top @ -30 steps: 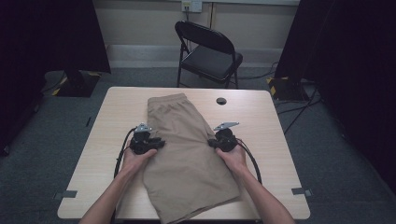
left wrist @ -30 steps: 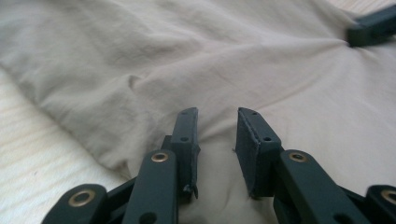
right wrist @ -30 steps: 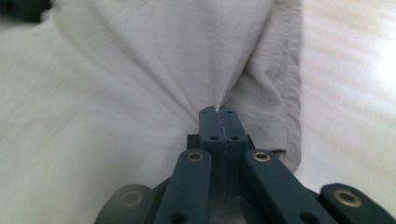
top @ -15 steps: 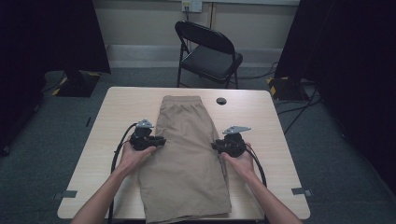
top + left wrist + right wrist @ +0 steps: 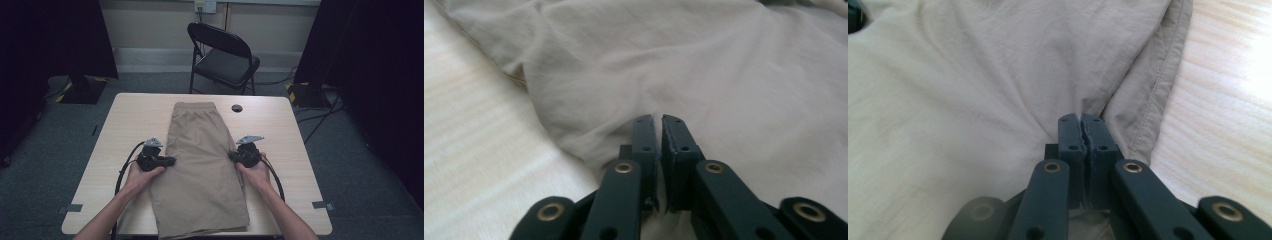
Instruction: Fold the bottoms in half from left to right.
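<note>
Your shorts [image 5: 202, 165] lie flat on the table [image 5: 295, 150], folded lengthwise into one long strip. The waistband sits toward the far edge, and the leg hems reach the near edge, hanging just at or slightly over it. The strip runs down the middle of the table, a little left of centre at the near end.

Your left gripper [image 5: 171, 161] is at the left edge of the shorts, about halfway along their length, pointing in toward the cloth. In the left gripper view its jaws are nearly together, with only a thin slit between them, and the tips press into a pucker of fabric [image 5: 724, 75]. Cloth gathers right at the tips, but you cannot tell from that view whether any of it is actually pinched between them.

Your right gripper [image 5: 233, 156] is at the right edge of the shorts, roughly level with the left one, also pointing inward. In the right gripper view its jaws are closed tight on a fold of the cloth [image 5: 973, 100], with creases radiating from the tips and the stitched side seam [image 5: 1160, 85] running just beside them, bare tabletop beyond.

A small dark round disc [image 5: 237, 108] lies on the table near the far edge, just right of the waistband and apart from it. A folding chair [image 5: 225, 55] stands beyond the far edge.
</note>
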A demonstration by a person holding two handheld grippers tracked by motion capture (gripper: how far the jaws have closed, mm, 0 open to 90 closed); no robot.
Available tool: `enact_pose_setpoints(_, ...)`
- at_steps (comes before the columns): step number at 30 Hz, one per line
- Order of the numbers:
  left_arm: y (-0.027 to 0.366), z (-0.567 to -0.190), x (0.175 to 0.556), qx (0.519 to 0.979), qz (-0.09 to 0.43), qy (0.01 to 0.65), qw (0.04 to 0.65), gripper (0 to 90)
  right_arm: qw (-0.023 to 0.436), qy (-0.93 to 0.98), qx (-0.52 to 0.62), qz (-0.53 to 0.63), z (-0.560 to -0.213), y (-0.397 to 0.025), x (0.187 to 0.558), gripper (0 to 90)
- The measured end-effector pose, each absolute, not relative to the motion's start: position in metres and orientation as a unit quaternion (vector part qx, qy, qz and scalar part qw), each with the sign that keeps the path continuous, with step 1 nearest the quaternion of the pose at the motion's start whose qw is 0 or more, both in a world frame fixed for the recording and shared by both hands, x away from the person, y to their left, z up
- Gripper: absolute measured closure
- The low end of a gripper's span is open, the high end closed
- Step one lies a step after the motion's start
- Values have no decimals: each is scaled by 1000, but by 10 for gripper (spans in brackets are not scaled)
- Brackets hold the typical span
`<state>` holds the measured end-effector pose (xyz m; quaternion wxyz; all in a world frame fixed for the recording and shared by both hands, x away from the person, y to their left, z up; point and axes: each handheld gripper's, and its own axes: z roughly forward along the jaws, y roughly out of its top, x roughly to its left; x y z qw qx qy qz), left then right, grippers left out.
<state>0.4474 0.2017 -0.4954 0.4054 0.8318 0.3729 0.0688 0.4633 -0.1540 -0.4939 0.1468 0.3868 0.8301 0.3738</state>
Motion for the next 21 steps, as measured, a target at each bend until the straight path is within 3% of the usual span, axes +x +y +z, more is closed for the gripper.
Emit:
enact_pose_setpoints(3, 200, -497, 450, 830, 85, 374, 406, 900, 155, 831, 386, 369, -494, -157, 464, 900)
enact_pose_setpoints(9, 192, -499, 469, 815, 94, 392, 415, 900, 166, 824, 399, 368, -494, -165, 469, 900)
enact_pose_setpoints(17, 193, -500, 477, 810, 67, 397, 426, 900, 163, 817, 411, 371, -494, -173, 474, 900)
enact_pose_setpoints(18, 196, -498, 478, 808, 67, 400, 427, 900, 161, 817, 411, 371, -494, -174, 474, 893)
enact_pose_setpoints(21, 203, -492, 475, 807, 69, 401, 427, 846, 163, 815, 417, 368, -493, -176, 475, 763)
